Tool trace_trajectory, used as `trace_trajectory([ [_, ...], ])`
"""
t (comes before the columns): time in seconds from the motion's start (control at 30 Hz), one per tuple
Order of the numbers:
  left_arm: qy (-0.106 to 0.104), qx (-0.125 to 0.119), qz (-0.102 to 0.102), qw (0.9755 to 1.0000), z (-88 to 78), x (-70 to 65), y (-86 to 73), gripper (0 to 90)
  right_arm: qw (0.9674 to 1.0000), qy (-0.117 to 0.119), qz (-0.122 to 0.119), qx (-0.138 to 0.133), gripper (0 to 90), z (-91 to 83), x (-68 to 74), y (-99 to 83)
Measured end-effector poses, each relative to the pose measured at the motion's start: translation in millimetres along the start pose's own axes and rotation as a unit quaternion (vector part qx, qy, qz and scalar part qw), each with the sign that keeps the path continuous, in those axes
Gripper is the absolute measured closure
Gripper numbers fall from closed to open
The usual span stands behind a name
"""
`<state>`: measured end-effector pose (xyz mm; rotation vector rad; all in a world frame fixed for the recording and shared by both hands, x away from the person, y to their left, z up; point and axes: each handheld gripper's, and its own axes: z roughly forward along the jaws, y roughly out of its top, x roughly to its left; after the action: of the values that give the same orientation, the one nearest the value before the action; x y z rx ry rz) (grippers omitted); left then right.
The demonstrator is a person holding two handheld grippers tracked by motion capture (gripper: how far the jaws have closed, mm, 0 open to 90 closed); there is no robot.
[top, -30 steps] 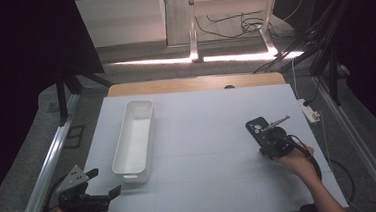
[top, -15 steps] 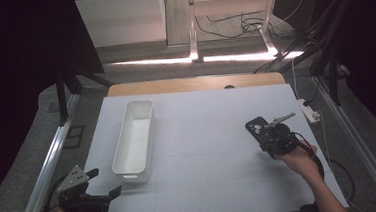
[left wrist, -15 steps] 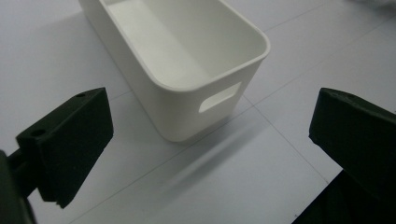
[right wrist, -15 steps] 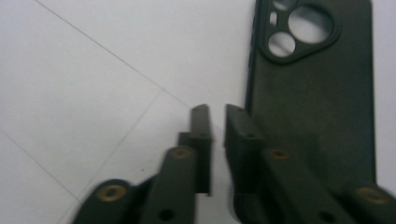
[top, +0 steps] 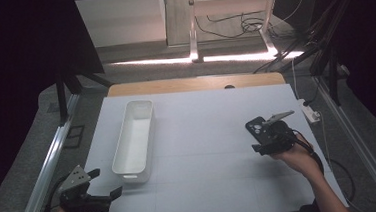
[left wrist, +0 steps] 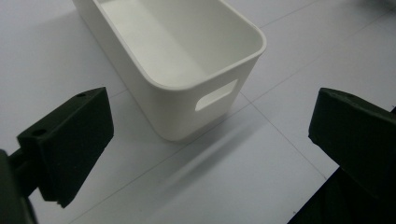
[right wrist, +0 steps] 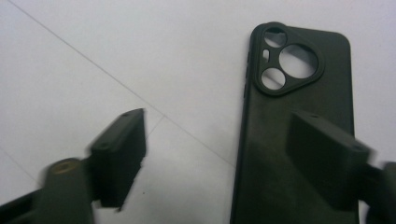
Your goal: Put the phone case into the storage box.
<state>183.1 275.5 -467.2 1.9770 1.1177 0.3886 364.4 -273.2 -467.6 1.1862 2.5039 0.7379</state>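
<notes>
Phone case (right wrist: 299, 135), matte black and apparently rubbery, lies flat; right hand-held gripper (right wrist: 224, 154) has just opened wide.

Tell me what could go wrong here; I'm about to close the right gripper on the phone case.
The right gripper, jaws just opened, sits off-centre: one jaw hangs over the flat black phone case, the other over bare table, so closing may just push it. Lying flat on the white table, the case offers little edge to pinch.
</notes>
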Motion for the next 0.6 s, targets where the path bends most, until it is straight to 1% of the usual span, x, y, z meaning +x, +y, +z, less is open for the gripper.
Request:
trace_trajectory([
  [0.03, 0.000, 0.000, 0.001, 1.0000, 0.1, -0.2, 0.0, 0.7, 1.0000, -0.004, 0.000, 0.000, 14.3, 0.2, 0.2, 0.7],
  [0.07, 0.000, 0.000, 0.001, 1.0000, 0.1, -0.2, 0.0, 0.7, 1.0000, -0.004, 0.000, 0.000, 14.3, 0.2, 0.2, 0.7],
  [0.1, -0.001, 0.000, 0.002, 1.0000, 0.2, -0.4, 0.1, 0.7, 1.0000, -0.003, 0.000, -0.001, 11.8, 0.4, 0.0, 1.3],
  [0.13, -0.001, 0.000, 0.002, 1.0000, 0.3, -0.6, 0.1, 0.7, 1.0000, 0.002, 0.004, 0.000, 11.5, 0.6, -0.5, 2.0],
  [0.17, 0.000, 0.001, 0.003, 1.0000, 0.5, -0.8, 0.1, 0.8, 0.9999, 0.008, 0.006, 0.001, 9.3, 0.9, -1.6, 2.7],
  [0.2, 0.000, 0.001, 0.005, 1.0000, 0.5, -1.1, 0.2, 0.9, 0.9999, 0.012, 0.009, 0.006, 5.1, 1.7, -2.3, 3.6],
  [0.27, 0.001, 0.002, 0.006, 1.0000, 0.7, -1.2, 0.2, 0.9, 0.9999, 0.006, 0.010, 0.006, 1.1, 2.2, -3.2, 4.1],
  [0.3, 0.001, 0.003, 0.008, 1.0000, 0.9, -1.6, 0.4, 1.0, 1.0000, 0.004, 0.005, 0.006, 0.0, 2.1, -3.4, 4.1],
  [0.4, 0.003, 0.006, 0.009, 0.9999, 1.2, -2.2, 0.6, 1.0, 1.0000, -0.006, 0.001, 0.002, 0.0, 1.6, -4.5, 3.5],
  [0.47, 0.003, 0.006, 0.008, 0.9999, 1.3, -2.3, 0.6, 1.0, 1.0000, -0.004, 0.003, 0.000, 0.0, 1.5, -5.4, 3.3],
  [0.6, 0.004, 0.005, 0.007, 1.0000, 0.8, -1.7, 0.2, 1.0, 0.9999, -0.006, 0.011, -0.005, 0.0, 0.9, -11.5, 3.2],
])
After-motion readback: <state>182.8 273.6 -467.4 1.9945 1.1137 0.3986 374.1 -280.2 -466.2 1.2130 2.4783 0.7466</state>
